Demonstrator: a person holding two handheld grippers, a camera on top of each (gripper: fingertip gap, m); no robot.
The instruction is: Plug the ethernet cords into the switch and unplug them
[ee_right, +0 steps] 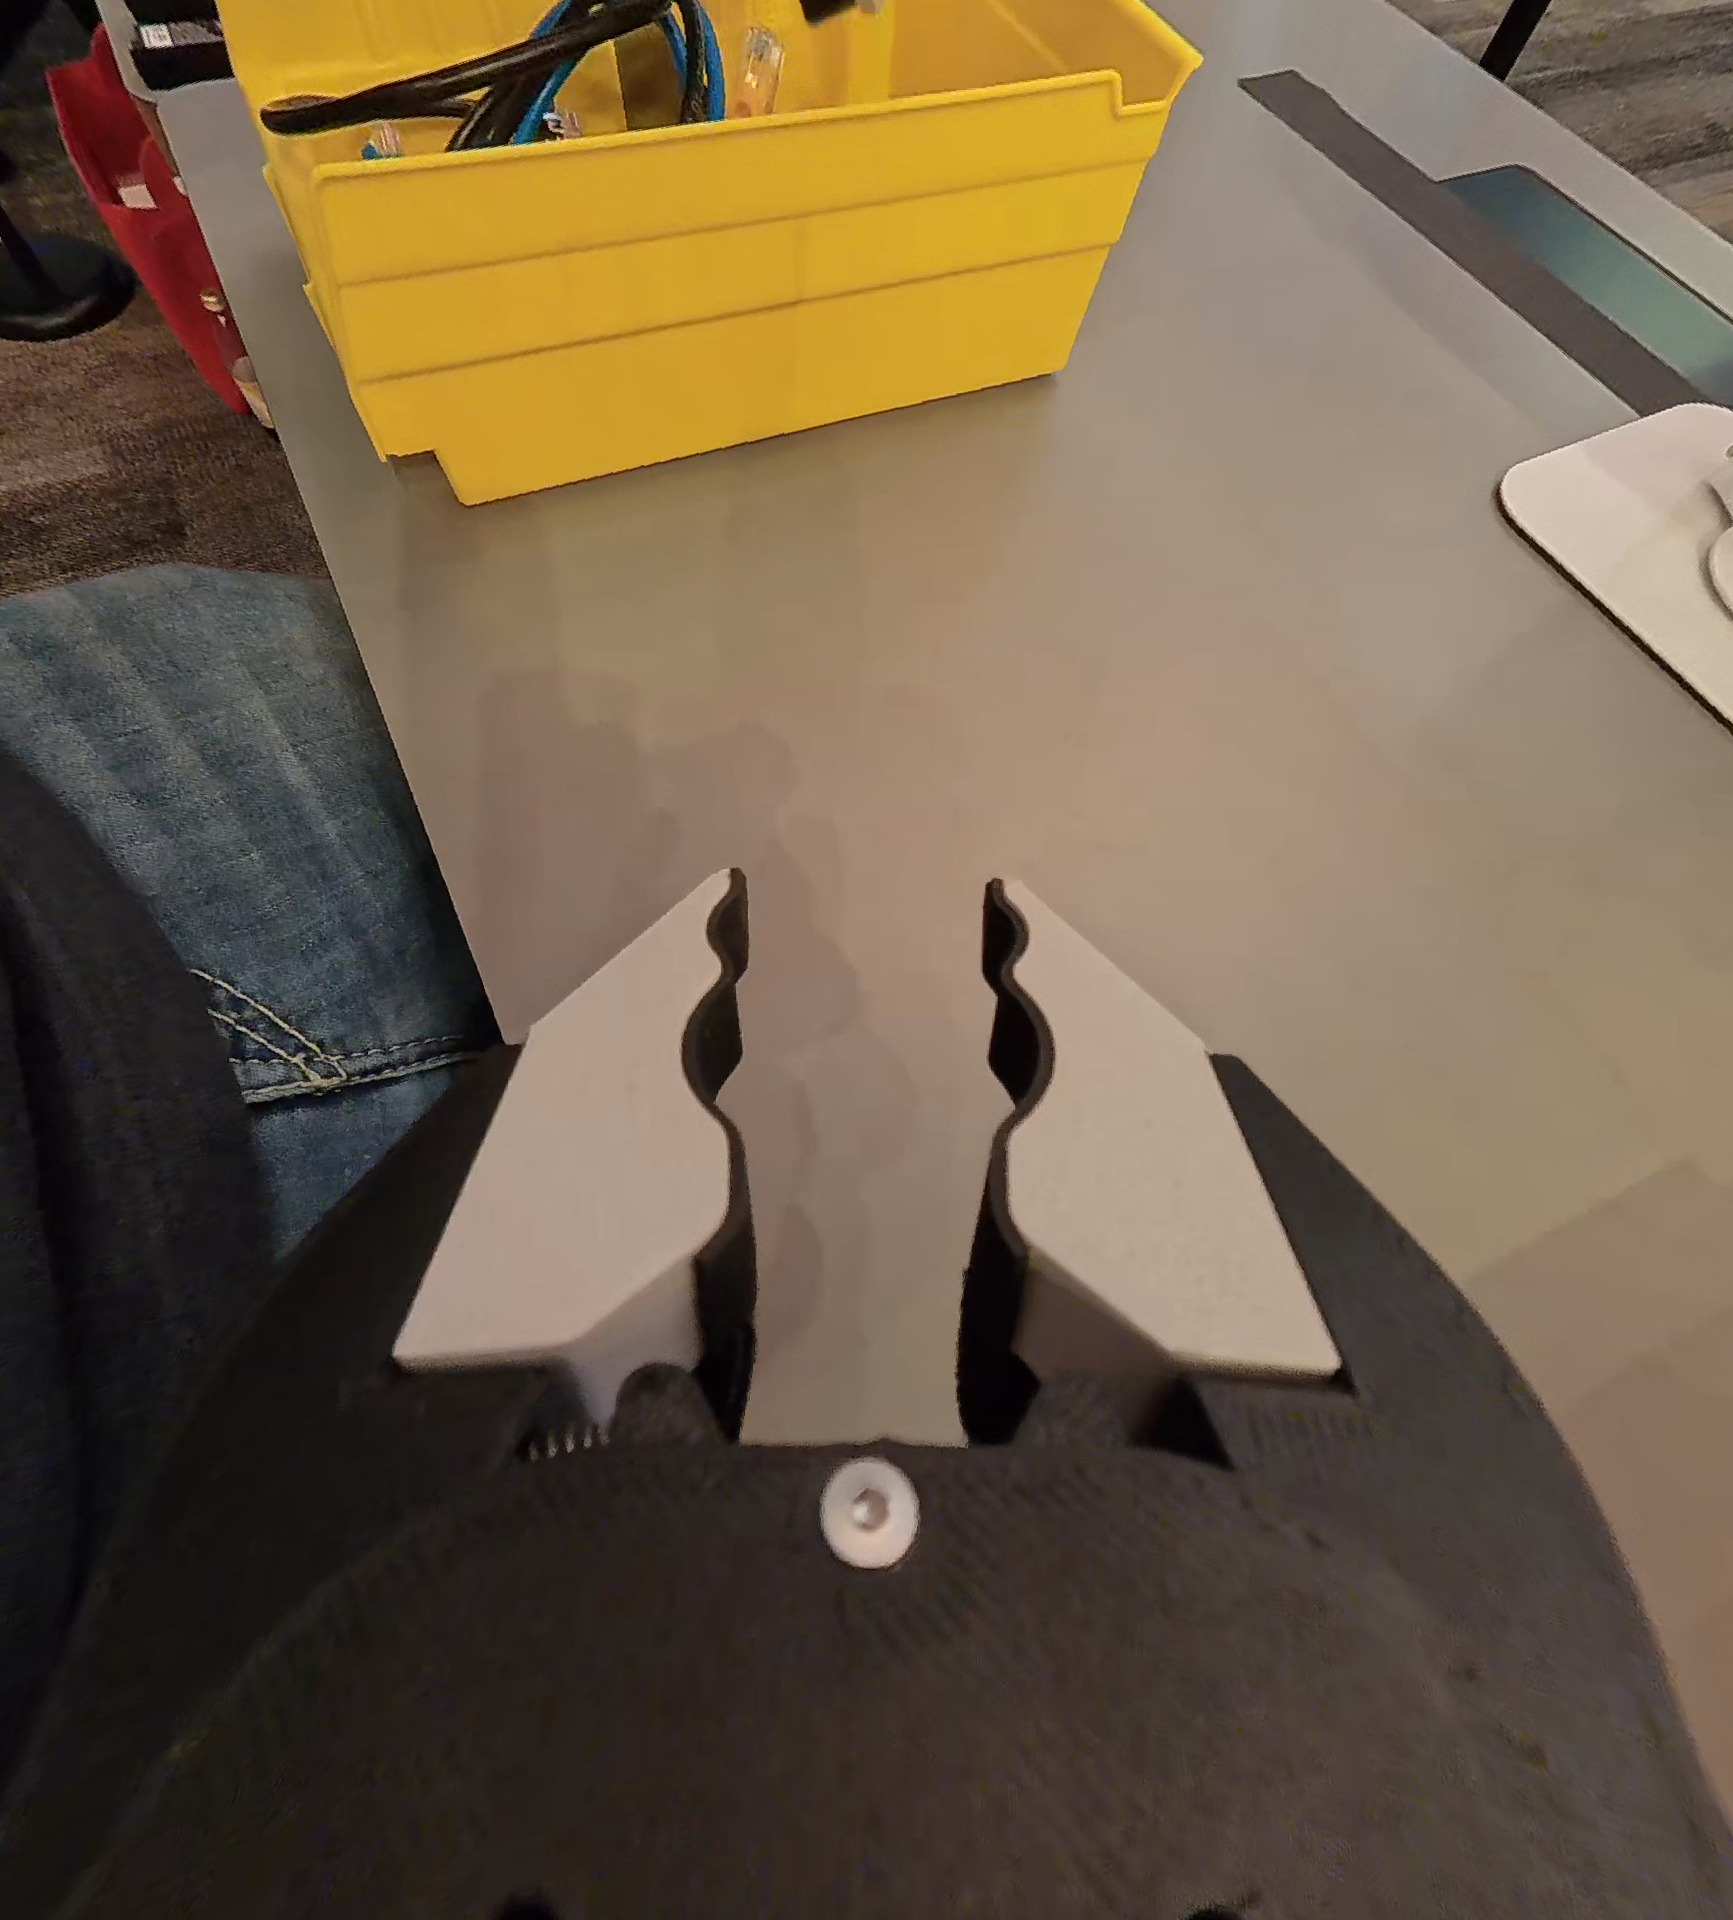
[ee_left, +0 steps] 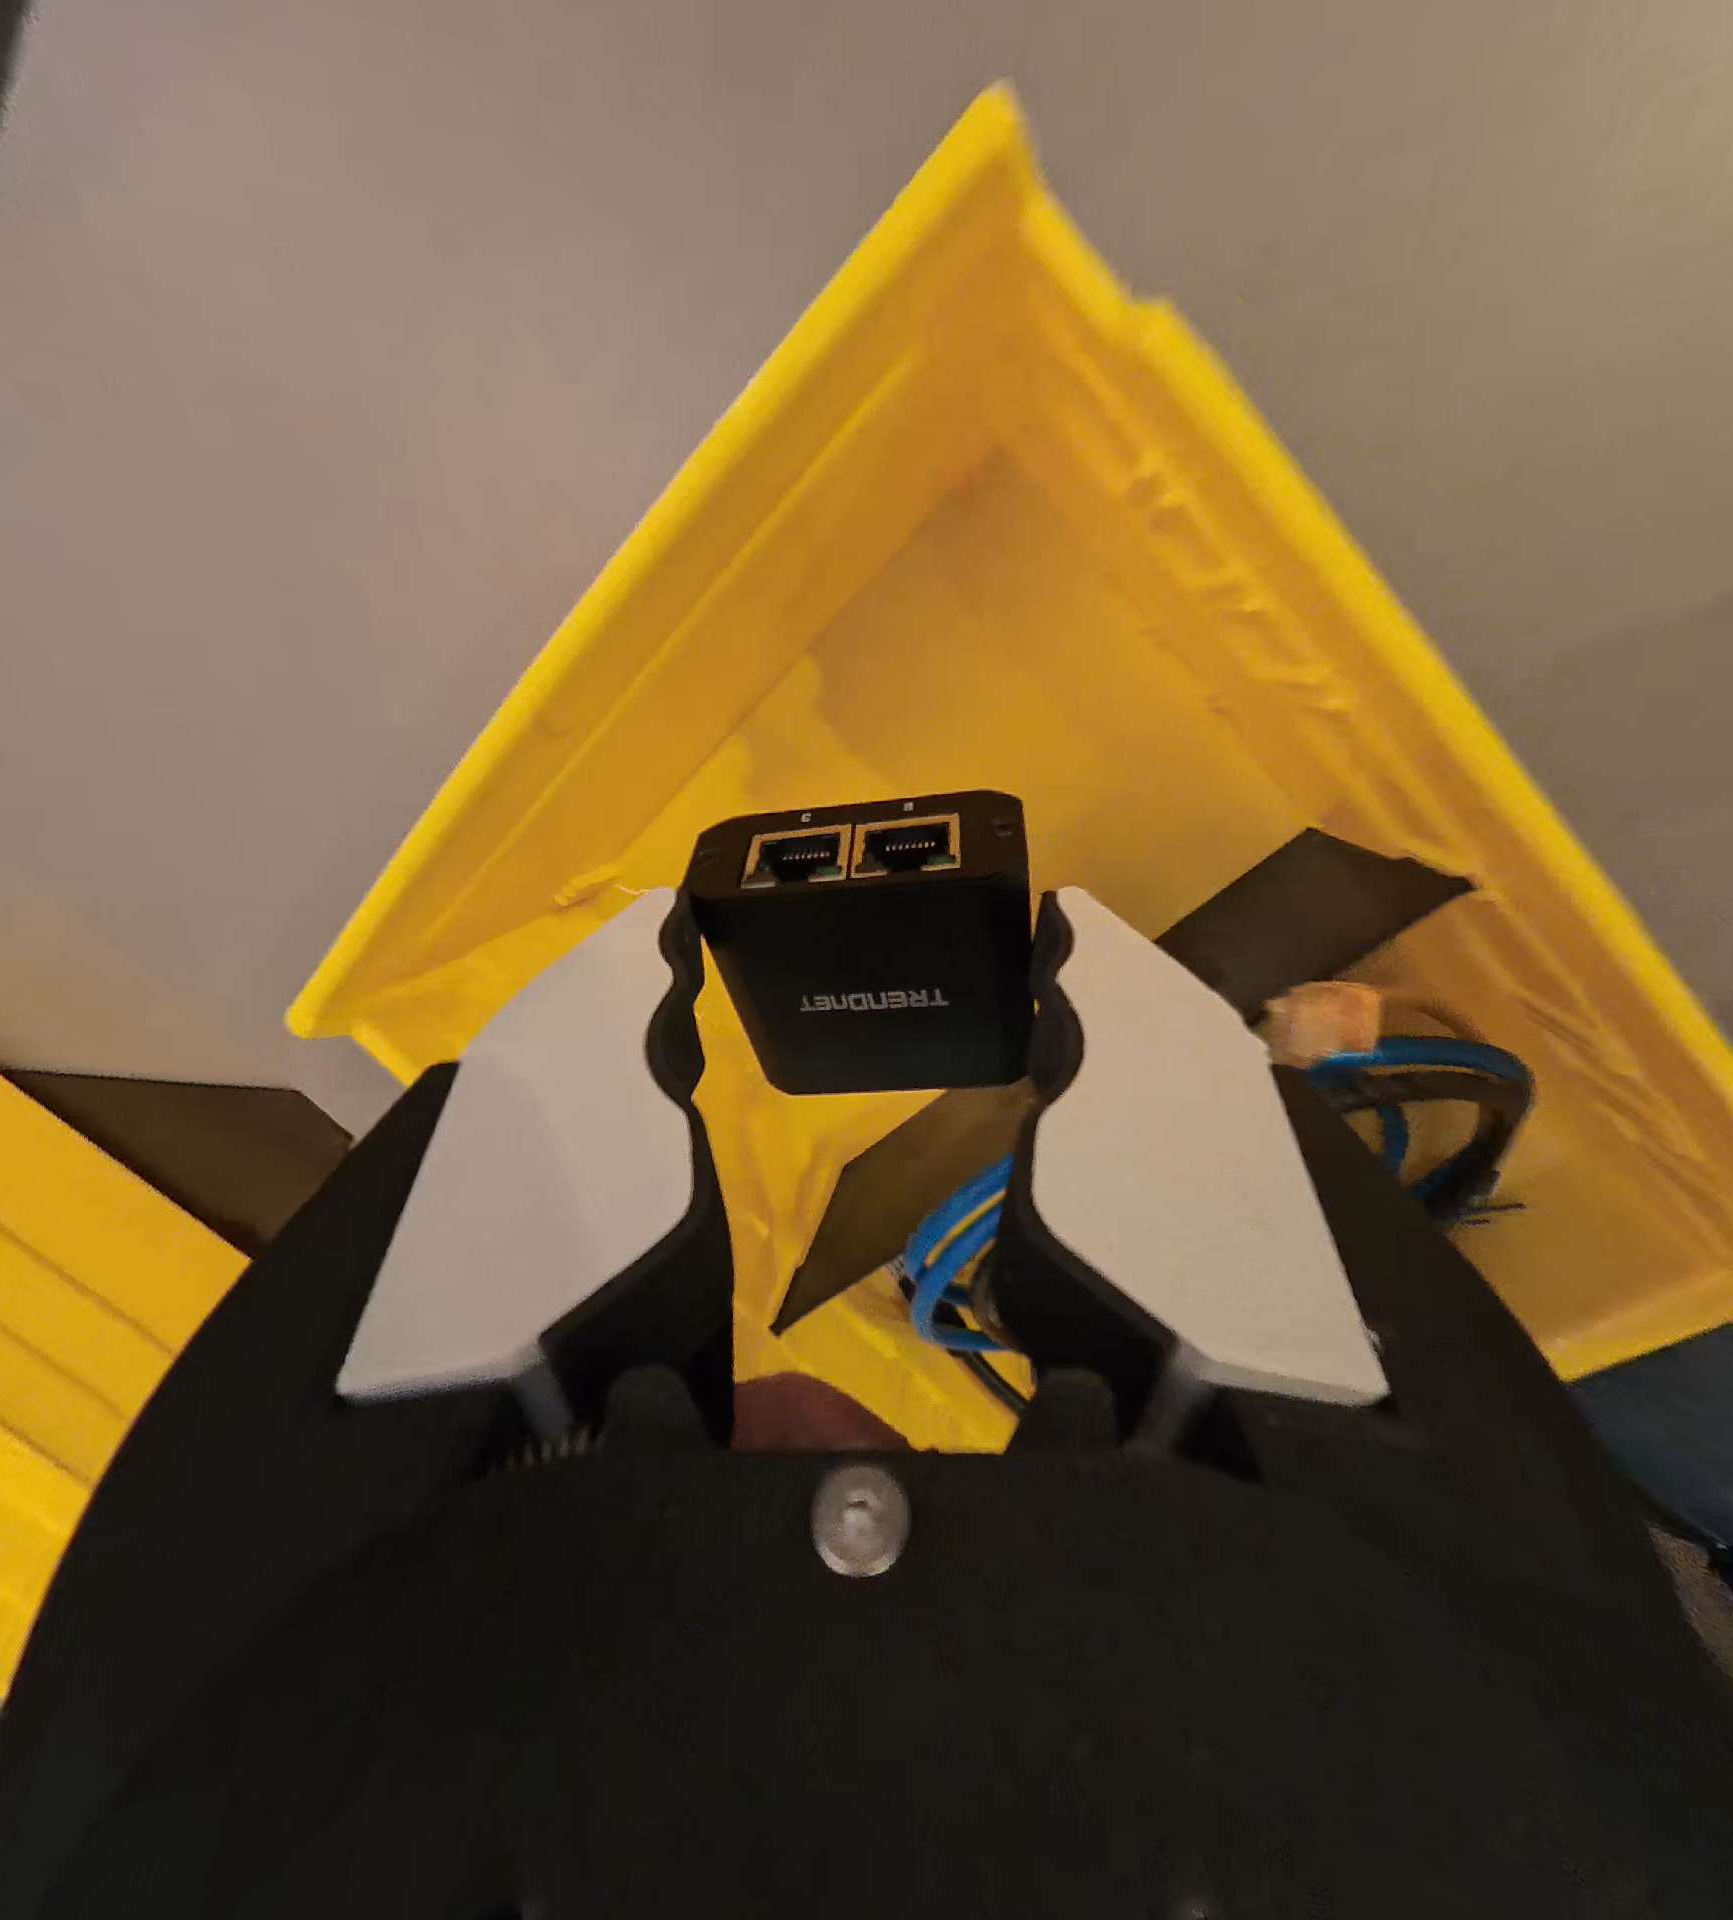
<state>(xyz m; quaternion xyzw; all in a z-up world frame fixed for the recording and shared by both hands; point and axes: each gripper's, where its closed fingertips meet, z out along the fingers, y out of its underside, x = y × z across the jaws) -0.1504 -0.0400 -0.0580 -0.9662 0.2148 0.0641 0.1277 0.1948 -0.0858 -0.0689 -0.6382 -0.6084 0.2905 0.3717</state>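
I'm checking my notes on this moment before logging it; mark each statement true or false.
1. The left gripper is shut on the black switch. True.
2. A cord is plugged into the switch. False: both ports are empty.
3. The right gripper holds a blue cord. False: it is open and empty over the grey table.
4. The cords lie in the yellow bin. True.

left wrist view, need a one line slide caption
Left gripper holds the black switch, both ports empty, above the yellow bin of ethernet cords.
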